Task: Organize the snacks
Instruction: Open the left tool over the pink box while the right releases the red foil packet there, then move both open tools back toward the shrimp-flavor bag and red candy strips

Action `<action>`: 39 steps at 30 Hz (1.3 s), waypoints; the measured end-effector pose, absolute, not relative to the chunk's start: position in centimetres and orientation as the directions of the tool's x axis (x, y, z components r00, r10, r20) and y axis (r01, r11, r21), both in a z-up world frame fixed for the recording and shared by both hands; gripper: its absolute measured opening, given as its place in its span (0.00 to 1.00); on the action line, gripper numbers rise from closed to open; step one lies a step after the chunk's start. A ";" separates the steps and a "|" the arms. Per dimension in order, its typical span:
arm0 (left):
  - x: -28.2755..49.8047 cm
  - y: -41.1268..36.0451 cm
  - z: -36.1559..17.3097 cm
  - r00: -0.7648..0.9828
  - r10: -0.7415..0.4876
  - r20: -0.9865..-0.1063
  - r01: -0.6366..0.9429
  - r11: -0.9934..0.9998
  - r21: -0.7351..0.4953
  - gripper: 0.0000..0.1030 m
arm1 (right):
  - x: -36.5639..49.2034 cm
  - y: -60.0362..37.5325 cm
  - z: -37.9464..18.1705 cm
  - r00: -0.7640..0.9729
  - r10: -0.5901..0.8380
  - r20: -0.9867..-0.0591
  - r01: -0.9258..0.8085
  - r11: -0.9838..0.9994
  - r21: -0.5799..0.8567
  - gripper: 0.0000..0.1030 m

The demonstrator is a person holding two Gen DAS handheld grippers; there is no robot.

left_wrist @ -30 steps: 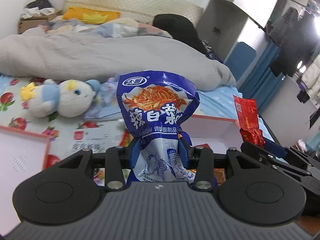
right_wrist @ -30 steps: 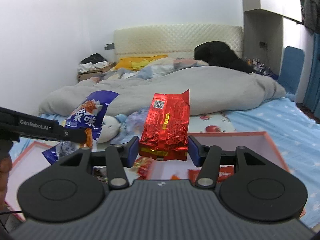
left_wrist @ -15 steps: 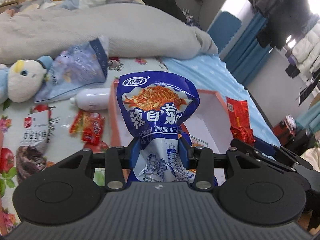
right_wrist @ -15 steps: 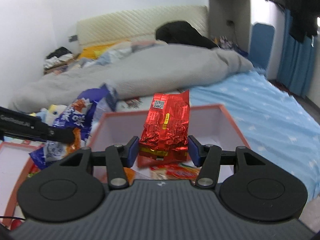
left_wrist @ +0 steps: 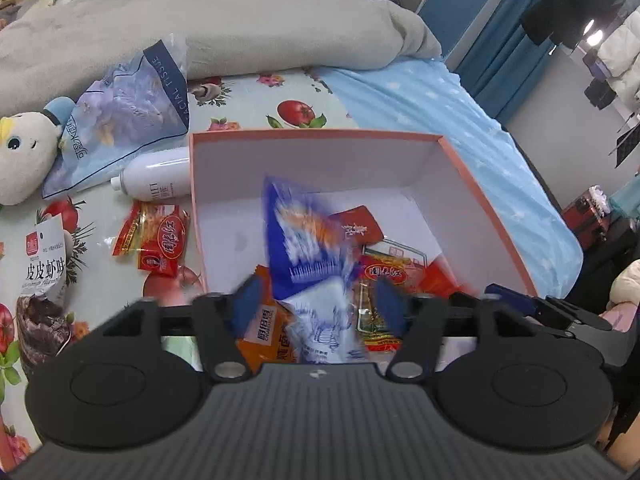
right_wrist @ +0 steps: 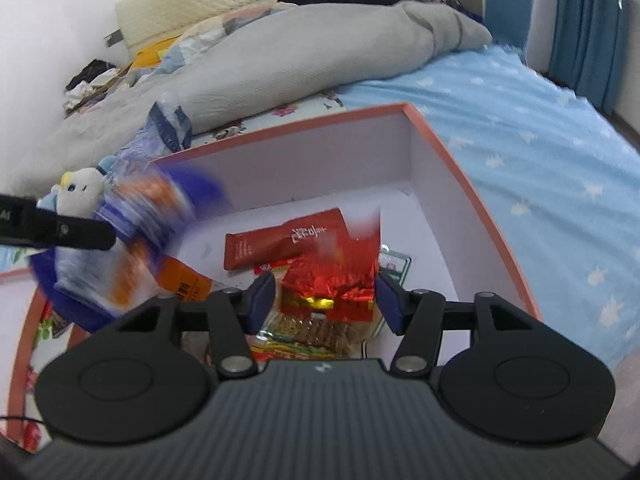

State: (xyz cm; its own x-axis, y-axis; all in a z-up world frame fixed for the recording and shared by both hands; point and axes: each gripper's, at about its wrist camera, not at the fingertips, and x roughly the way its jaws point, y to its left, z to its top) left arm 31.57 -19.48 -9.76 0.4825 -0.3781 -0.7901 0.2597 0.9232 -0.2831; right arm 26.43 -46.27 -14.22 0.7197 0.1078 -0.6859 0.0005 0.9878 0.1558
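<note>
An orange-rimmed white box (left_wrist: 472,184) sits on the bed and holds several snack packets. My left gripper (left_wrist: 316,304) is open above the box; the blue noodle-snack bag (left_wrist: 308,240) is blurred and dropping free between its fingers. It also shows in the right wrist view (right_wrist: 132,232). My right gripper (right_wrist: 326,300) is open over the box (right_wrist: 452,168); the red foil packet (right_wrist: 340,272) is blurred and falling between its fingers onto the packets below.
Left of the box lie a white bottle (left_wrist: 156,178), red snack packets (left_wrist: 156,240), a tissue pack (left_wrist: 124,120), a plush toy (left_wrist: 24,152) and a dark snack bag (left_wrist: 40,280). A grey duvet (left_wrist: 200,28) lies behind.
Both grippers tilted down over the box and opened. The blue bag and the red packet have left the fingers and are falling into the box.
</note>
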 end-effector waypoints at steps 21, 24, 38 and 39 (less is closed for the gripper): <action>29.8 -18.9 -4.9 0.599 -0.379 -0.706 0.288 0.924 -0.251 0.74 | 24.7 -46.2 -9.7 0.804 0.135 -0.580 -0.054 0.987 0.154 0.74; 28.8 -18.0 -3.8 0.622 -0.376 -0.687 0.293 0.925 -0.241 0.74 | 24.4 -45.5 -8.7 0.818 0.145 -0.557 -0.067 0.985 0.157 0.74; 25.2 -11.3 -0.4 0.716 -0.329 -0.615 0.250 0.944 -0.214 0.74 | 24.0 -39.9 -5.0 0.850 0.232 -0.473 -0.177 0.971 0.159 0.74; 25.1 -10.7 -0.3 0.720 -0.326 -0.613 0.243 0.945 -0.217 0.74 | 24.0 -39.4 -5.0 0.849 0.236 -0.473 -0.183 0.971 0.156 0.74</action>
State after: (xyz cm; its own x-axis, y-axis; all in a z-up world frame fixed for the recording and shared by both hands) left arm 25.09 -10.74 -0.30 0.7199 -0.3258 -0.6128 0.2434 0.9454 -0.2167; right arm 23.98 -39.42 -4.97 0.8490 0.2362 -0.4726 -0.1830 0.9706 0.1564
